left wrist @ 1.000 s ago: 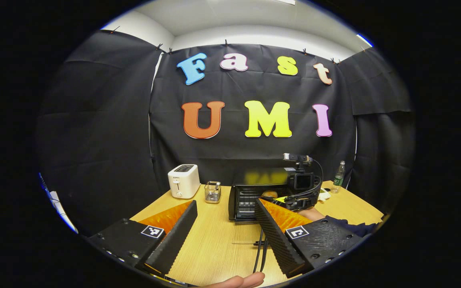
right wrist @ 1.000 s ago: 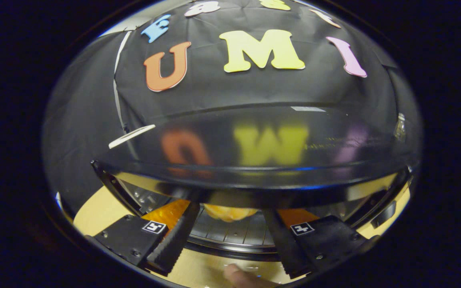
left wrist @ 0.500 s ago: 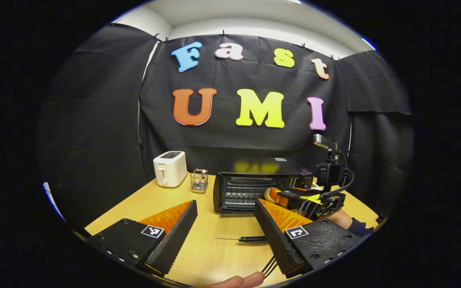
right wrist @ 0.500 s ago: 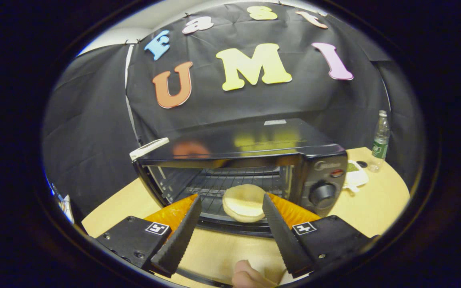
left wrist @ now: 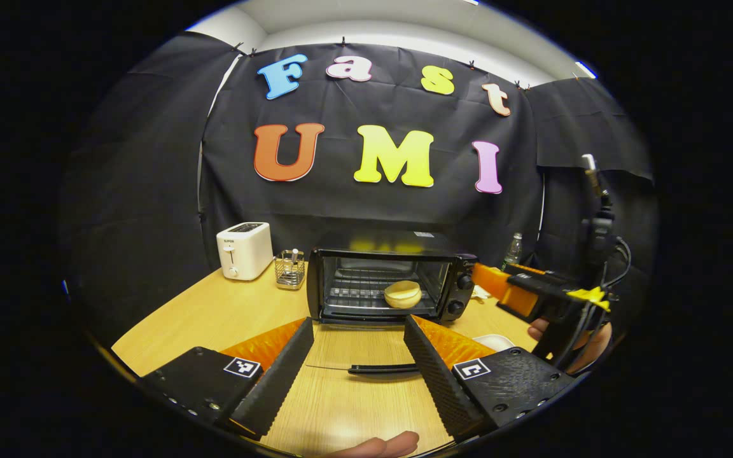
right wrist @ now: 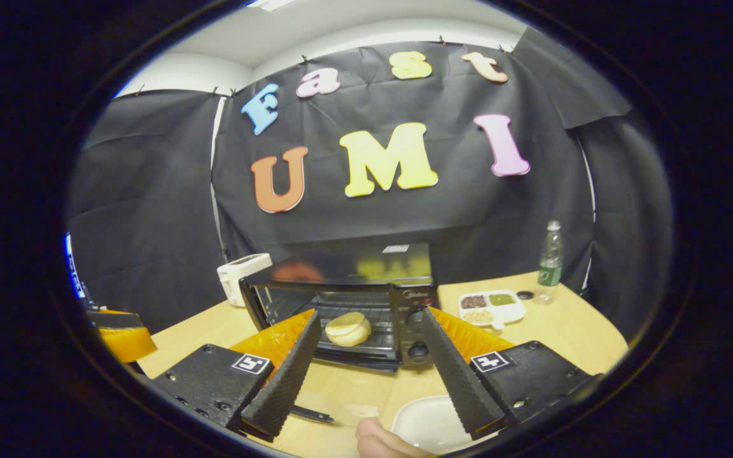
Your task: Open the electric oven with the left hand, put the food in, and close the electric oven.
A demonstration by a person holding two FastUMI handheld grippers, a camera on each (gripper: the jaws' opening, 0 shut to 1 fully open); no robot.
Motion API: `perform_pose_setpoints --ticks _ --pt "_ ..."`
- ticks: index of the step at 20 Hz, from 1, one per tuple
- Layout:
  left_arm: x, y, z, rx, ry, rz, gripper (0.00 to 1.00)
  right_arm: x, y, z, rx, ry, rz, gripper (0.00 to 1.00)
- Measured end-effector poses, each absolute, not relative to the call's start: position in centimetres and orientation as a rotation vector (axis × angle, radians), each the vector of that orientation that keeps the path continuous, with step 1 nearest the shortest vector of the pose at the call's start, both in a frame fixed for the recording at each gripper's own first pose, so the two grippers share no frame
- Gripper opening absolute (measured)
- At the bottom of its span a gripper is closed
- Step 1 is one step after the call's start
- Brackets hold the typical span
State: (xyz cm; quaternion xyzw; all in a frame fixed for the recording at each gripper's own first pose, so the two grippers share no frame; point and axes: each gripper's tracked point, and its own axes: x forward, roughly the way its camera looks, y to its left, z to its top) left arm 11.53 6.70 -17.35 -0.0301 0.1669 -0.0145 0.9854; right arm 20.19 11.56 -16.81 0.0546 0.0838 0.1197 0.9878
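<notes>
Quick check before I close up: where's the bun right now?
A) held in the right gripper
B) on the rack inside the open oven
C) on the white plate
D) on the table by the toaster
B: the bun sits on the wire rack inside the oven, whose door is down; the right gripper is open and empty.

We see a surface (left wrist: 226, 312) of pale wood grain with a smooth, faintly shiny finish. The electric oven (left wrist: 387, 286) has a glossy black casing that mirrors the wall, and bare metal wire racks inside. The bun (left wrist: 403, 294) looks matt and soft. The toaster (left wrist: 244, 250) is smooth white plastic. The wall cloth (left wrist: 150, 191) is matt black and creased. The water bottle (right wrist: 550, 261) is clear plastic. Our fingers (left wrist: 280, 375) carry ridged, rough pads.
</notes>
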Motion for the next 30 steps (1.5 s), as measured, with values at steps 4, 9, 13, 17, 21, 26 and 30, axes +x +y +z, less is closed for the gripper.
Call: perform_pose_setpoints --ticks 4,9,13,17,21,26,30 --pt "11.7 4.4 -20.7 -0.067 0.396 -0.067 0.94 15.7 8.2 -13.2 0.112 0.096 0.201 0.96" --pt "11.9 1.0 -28.0 -0.049 0.550 -0.135 0.94 9.9 2.6 -8.4 0.096 0.018 0.098 0.96" --pt "11.4 0.2 -33.1 -0.039 0.689 -0.125 0.95 5.1 -1.6 -4.7 0.071 -0.046 0.009 0.96" --pt "11.0 0.0 -36.3 -0.080 0.801 -0.089 0.95 1.4 -4.3 -2.5 0.062 -0.095 -0.034 0.96" --pt "11.9 -0.2 -37.4 -0.068 0.841 -0.083 0.95 -0.7 -5.8 -2.2 0.053 -0.108 -0.053 0.96" --pt "13.0 0.5 -37.7 -0.041 0.835 -0.038 0.95 -0.4 -6.8 -3.6 0.060 -0.059 -0.066 0.96" --pt "13.5 0.3 -37.5 -0.065 0.840 -0.050 0.94 0.1 -6.7 -4.3 0.088 -0.035 -0.059 0.96"
